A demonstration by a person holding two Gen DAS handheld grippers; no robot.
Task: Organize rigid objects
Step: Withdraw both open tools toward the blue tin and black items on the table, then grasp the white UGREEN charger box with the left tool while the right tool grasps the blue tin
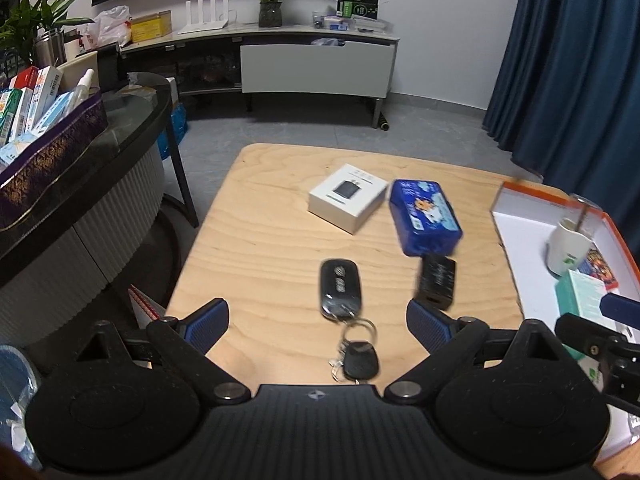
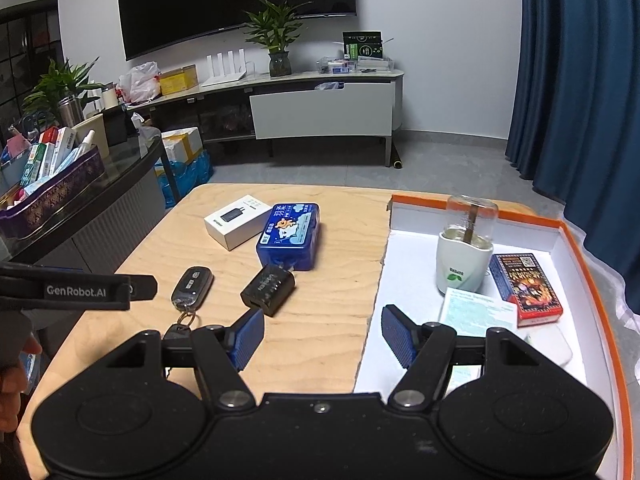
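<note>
On the wooden table lie a black car key with a keyring, a black adapter, a blue tin and a white box. My left gripper is open and empty, just above the key's ring. My right gripper is open and empty, over the left wall of the orange-rimmed white tray. The right wrist view also shows the key, adapter, tin and box. The tray holds a white jar, a card box and a teal packet.
A dark glass counter with a purple basket of boxes stands left of the table. A TV cabinet lines the far wall. Blue curtains hang at the right. The left gripper's body shows at the right wrist view's left edge.
</note>
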